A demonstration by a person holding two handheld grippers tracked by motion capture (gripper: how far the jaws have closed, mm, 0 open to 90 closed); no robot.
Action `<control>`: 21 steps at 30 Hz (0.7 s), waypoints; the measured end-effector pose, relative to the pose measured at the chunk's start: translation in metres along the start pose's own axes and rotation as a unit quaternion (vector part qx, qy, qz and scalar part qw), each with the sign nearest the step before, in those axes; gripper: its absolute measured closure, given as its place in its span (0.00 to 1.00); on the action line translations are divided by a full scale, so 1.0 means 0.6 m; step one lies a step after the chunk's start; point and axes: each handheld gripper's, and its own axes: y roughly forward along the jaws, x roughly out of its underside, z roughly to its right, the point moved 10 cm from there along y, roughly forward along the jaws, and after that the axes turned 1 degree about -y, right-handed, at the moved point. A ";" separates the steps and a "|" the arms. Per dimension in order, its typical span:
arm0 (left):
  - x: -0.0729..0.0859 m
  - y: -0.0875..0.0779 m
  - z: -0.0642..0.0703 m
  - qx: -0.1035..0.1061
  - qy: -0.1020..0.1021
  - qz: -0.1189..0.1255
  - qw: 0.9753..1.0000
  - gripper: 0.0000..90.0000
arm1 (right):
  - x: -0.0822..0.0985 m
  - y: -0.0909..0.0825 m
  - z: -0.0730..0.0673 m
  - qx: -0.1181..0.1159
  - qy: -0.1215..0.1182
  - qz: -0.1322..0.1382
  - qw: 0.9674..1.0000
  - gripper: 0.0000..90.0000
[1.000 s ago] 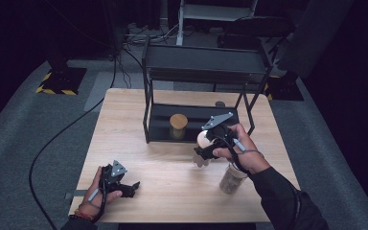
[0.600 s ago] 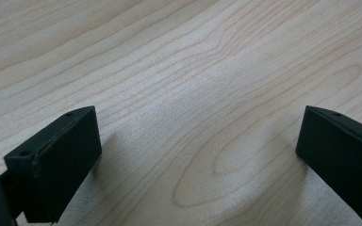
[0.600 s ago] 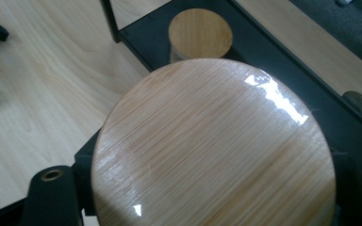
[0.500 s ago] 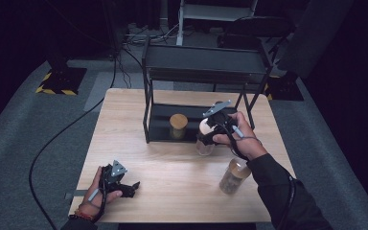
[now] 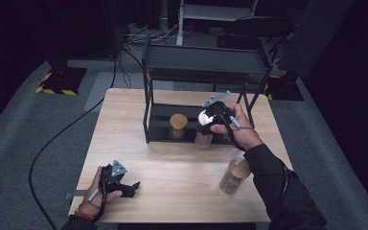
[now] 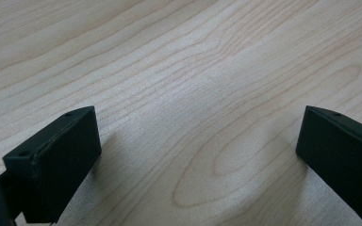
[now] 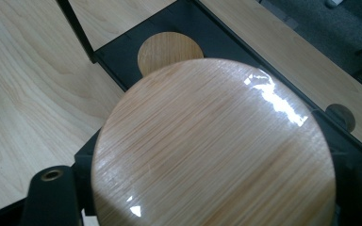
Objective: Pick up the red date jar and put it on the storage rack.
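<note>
Wood tops the clear glass jar with the round bamboo lid [image 5: 204,128] that our right gripper [image 5: 210,116] has clamped between its jaws, so the jaws are closed in tight on it. We think we are in the step of putting this jar onto the low shelf of the black metal rack [image 5: 206,57]. The jar is at the front edge of that shelf, and we cannot tell if it is touching the shelf or the light wooden table [image 5: 172,187]. Just past the gripper, deeper in the rack, stands a small jar with a wooden lid [image 5: 178,126]. For the next move we should push the held jar in beside that one without bumping it, set it down flat, and only then let go. Back near our right arm waits a tall glass jar with a wooden lid [image 5: 233,175]. Our left gripper [image 5: 120,184] lies low on the table with its jaws wide apart and nothing between them. In the right gripper view the big bamboo lid [image 7: 214,146] covers the glass, so we cannot see what is inside. A small round thing behind the rack is too blurry to name.
</note>
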 end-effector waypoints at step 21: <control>0.000 0.000 -0.001 0.001 0.001 0.000 1.000 0.00 | -0.020 0.052 0.041 0.010 0.039 -0.009 0.999 0.28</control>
